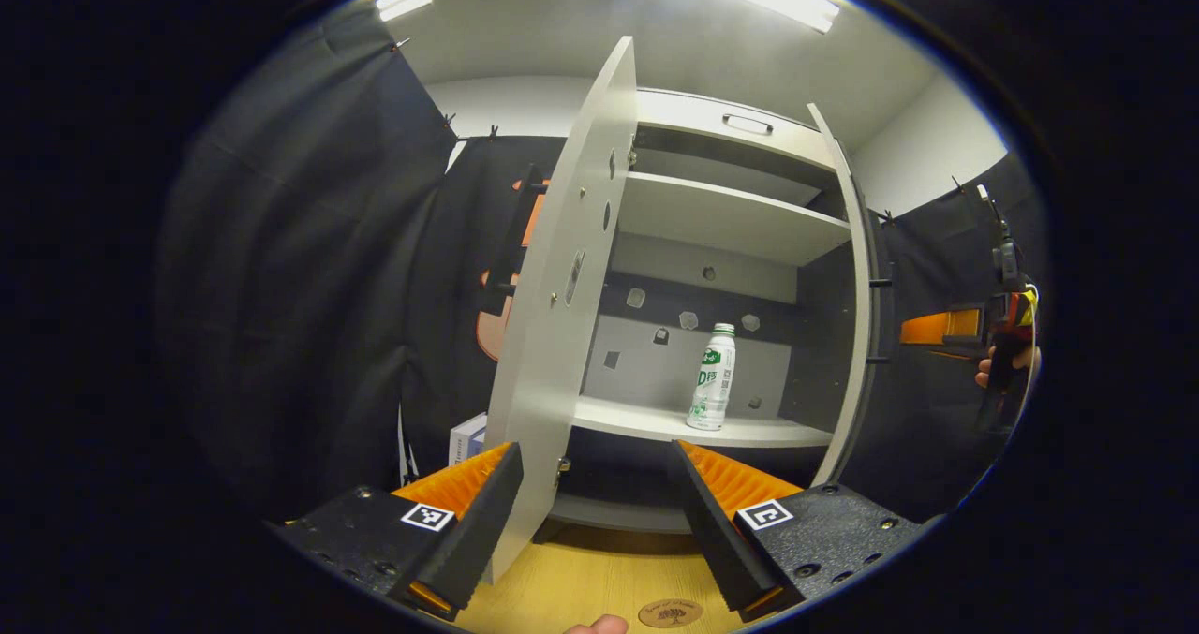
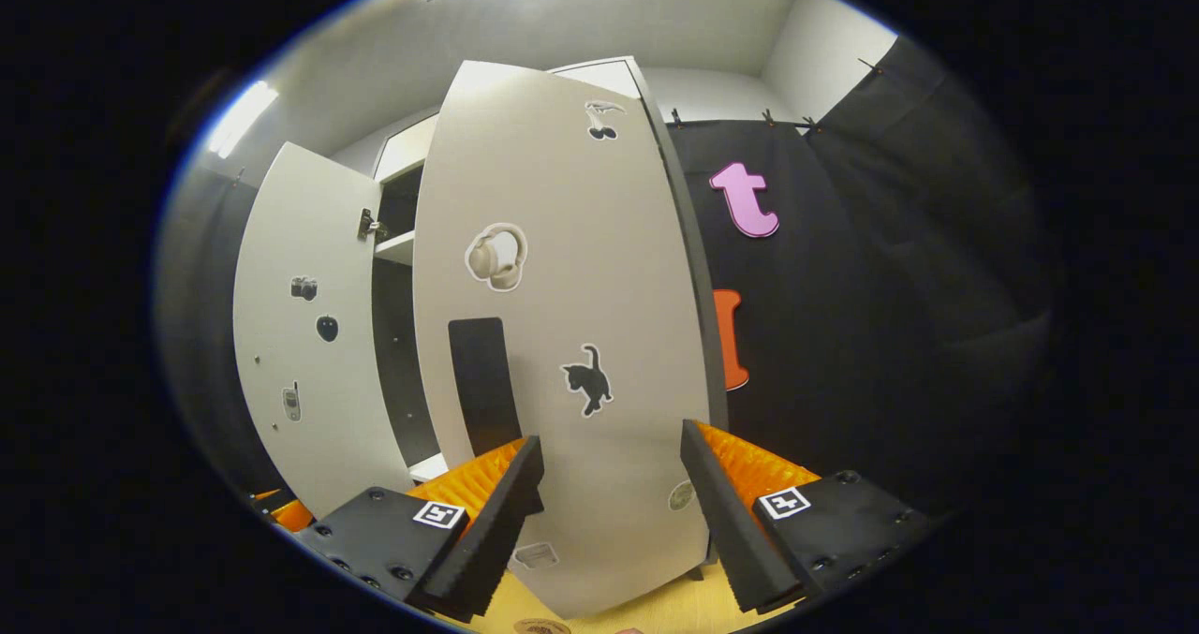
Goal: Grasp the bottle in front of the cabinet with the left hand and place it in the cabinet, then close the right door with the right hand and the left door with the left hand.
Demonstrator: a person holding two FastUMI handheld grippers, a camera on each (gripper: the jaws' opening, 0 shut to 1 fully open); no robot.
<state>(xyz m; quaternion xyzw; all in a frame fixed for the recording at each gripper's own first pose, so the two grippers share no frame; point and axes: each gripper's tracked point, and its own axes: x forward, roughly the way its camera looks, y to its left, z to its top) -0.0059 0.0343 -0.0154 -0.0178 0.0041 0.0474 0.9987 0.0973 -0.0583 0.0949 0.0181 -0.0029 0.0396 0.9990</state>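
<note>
In the left gripper view the left gripper [image 1: 595, 522] is spread wide with nothing between its fingers, their inner faces ribbed and each body carrying a square printed marker; just below them lies the pale wood-grain table [image 1: 599, 587] with a small round wooden disc [image 1: 670, 612] at the near edge. The bottom edge of the left door [image 1: 562, 316] stands between the fingers, nearer the left one: a flat, matte white panel seen almost edge-on, swung open, with small cut-outs and hinge hardware on its inner face. Beyond it, ahead and slightly right, the cabinet [image 1: 731, 213] is open, with smooth white shelves and a dark back wall. The bottle [image 1: 713, 377], a slim white plastic one with a green cap and green print, stands upright on the lower shelf, well beyond the fingertips. Far to the right a hand [image 1: 1007, 364] holds the other gripper beside the open right door's edge. In the right gripper view the right gripper [image 2: 609, 522] is likewise spread and holds nothing; straight ahead, close to its fingertips, stands the outer face of the right door [image 2: 562, 334], a smooth white slab with stickers and a flat dark rectangular handle [image 2: 482, 386]. Farther left the left door shows, also stickered
</note>
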